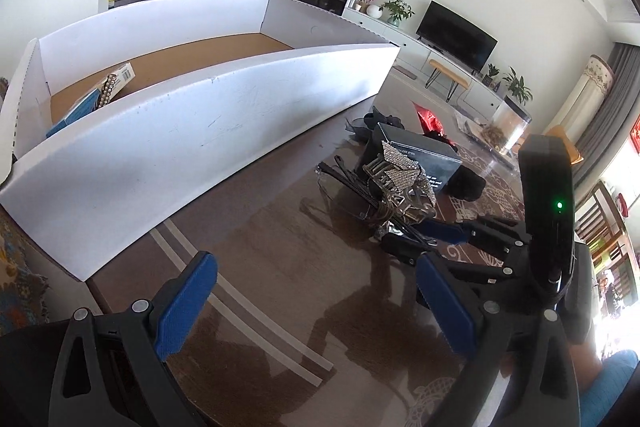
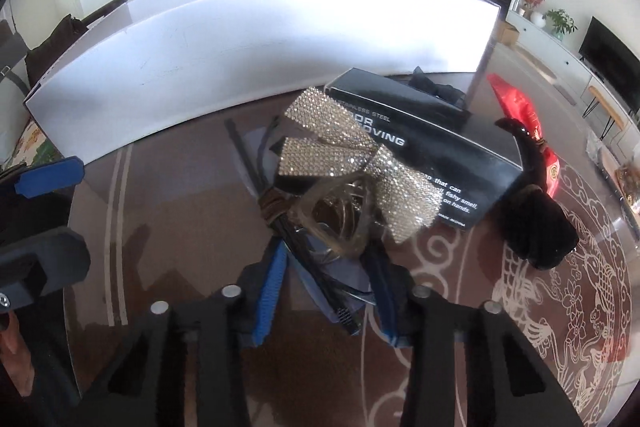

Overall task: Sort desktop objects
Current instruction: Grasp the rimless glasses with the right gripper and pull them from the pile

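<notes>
A rhinestone bow hair clip (image 2: 356, 159) lies on a pile of hair accessories: a clear claw clip (image 2: 340, 219), dark combs and pins (image 2: 316, 267). Behind it is a black box (image 2: 452, 143). My right gripper (image 2: 328, 263) has its blue fingers (image 2: 272, 287) on either side of the pile's near end, partly closed around the dark combs. In the left wrist view the pile (image 1: 400, 187) sits ahead to the right with the right gripper (image 1: 444, 231) at it. My left gripper (image 1: 316, 291) is open and empty above the table.
A large white cardboard box (image 1: 200, 123) stands behind on the glass table (image 1: 280, 267), holding a blue packet (image 1: 80, 107). A red packet (image 2: 524, 119) and a black scrunchie (image 2: 536, 223) lie right of the black box.
</notes>
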A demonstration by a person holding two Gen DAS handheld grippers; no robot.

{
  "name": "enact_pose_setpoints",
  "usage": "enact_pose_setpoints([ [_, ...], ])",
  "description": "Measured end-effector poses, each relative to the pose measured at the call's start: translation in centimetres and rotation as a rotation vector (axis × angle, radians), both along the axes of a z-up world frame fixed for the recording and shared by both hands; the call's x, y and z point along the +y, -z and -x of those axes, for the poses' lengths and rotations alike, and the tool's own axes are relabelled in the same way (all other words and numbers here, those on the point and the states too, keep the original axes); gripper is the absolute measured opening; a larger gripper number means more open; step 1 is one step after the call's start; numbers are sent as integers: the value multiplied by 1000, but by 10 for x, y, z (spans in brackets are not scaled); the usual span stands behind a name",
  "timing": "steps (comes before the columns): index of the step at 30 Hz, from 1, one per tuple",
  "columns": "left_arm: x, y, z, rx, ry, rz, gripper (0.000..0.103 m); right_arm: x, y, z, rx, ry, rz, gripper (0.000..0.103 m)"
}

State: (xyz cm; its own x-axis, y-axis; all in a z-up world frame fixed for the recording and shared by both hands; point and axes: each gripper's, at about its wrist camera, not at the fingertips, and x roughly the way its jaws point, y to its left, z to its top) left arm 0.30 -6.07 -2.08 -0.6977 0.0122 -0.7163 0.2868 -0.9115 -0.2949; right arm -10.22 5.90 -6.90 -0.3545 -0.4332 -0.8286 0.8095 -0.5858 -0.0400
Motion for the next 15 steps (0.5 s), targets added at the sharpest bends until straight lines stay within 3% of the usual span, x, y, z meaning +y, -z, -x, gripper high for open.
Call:
enact_pose_setpoints([
  [2, 1, 0, 1, -2, 4, 4, 101, 3, -2, -12, 12, 4, -10, 24],
  [4, 3, 1, 2, -4, 13, 10, 101, 13, -2, -21, 7, 61, -20, 24],
  [10, 6, 3, 5, -8, 32, 3, 101, 105, -4, -60, -30, 523, 39, 24],
  [12, 9, 5, 8, -18, 43, 1, 101, 124, -7, -81, -87, 513, 139, 35],
  [13, 11, 6, 9, -25, 51, 6, 101, 131, -9, -91, -131, 468, 207, 55],
  [14, 15, 6, 10, -30, 60, 15, 101, 134, -14, -101, -138, 441, 240, 67],
  [15, 17, 6, 11, -34, 70, 27, 101, 138, -19, -109, -109, 440, 247, 68],
])
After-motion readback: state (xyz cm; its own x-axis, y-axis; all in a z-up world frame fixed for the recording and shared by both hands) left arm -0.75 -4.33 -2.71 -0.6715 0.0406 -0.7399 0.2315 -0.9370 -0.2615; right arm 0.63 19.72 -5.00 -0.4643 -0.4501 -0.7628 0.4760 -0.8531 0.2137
